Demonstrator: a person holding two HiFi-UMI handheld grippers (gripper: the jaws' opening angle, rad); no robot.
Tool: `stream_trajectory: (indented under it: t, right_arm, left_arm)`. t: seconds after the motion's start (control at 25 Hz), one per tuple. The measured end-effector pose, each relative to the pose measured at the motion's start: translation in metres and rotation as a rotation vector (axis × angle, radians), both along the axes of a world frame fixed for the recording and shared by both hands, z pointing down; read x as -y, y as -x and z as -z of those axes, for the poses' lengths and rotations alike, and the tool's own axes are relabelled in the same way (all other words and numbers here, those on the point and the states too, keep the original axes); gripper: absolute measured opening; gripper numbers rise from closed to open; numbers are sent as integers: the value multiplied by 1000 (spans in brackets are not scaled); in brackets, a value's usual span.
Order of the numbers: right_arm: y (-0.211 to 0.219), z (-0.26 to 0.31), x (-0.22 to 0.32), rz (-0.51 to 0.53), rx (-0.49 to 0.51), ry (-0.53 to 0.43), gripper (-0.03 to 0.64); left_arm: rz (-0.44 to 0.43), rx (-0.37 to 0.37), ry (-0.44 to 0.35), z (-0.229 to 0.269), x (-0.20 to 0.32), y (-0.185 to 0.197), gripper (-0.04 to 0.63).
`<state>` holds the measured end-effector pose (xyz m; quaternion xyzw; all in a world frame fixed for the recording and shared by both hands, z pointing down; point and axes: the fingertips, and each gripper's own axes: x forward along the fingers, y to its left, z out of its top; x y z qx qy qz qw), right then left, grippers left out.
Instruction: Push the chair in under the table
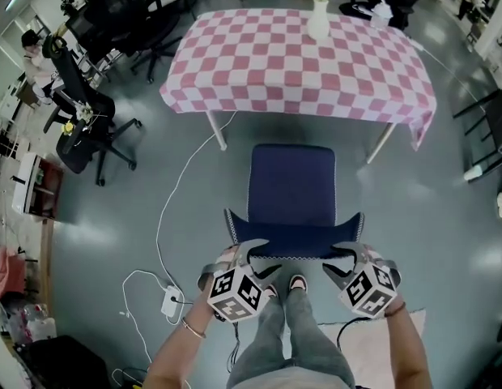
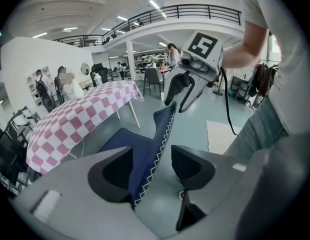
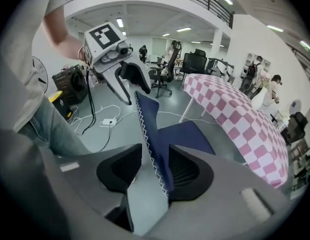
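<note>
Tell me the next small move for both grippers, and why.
Probably close both jaws on the backrest: the left gripper and right gripper each straddle its top edge, jaws apart, and the chair stands clear of the table.

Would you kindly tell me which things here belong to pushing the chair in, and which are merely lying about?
Job: chair, checked table, left hand-held gripper and right hand-held gripper, both open astride the backrest.
Lying about: vase on the table, power strip, black office chairs.
</note>
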<state>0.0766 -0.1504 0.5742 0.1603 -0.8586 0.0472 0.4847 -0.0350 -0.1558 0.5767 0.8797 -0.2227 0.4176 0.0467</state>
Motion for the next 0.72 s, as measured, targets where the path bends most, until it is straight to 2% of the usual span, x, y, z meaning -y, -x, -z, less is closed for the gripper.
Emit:
stream_trajectory:
  t: [0.12,0.2,0.28,0.44,0.72]
  right_arm:
    - [-3,-10,5,4,-75,-8,150]
    - [-4,-17,6,9,-122,5,149]
    - [-4,-21,7,12,-146,33,141]
    - [-2,-21,8,8,-129,85,137]
    - [-11,-21,18,-7,-118,62,129]
  left_arm:
    - [-59,57,1,-15,1,-2,230]
    - [-74,69,12,-20,2,-5,159]
    - [-86,75,26,-21,3,-6,149]
    - [-113,92,40,-21,3,-6,126]
    - [-124,98,78,-20,10,-16,121]
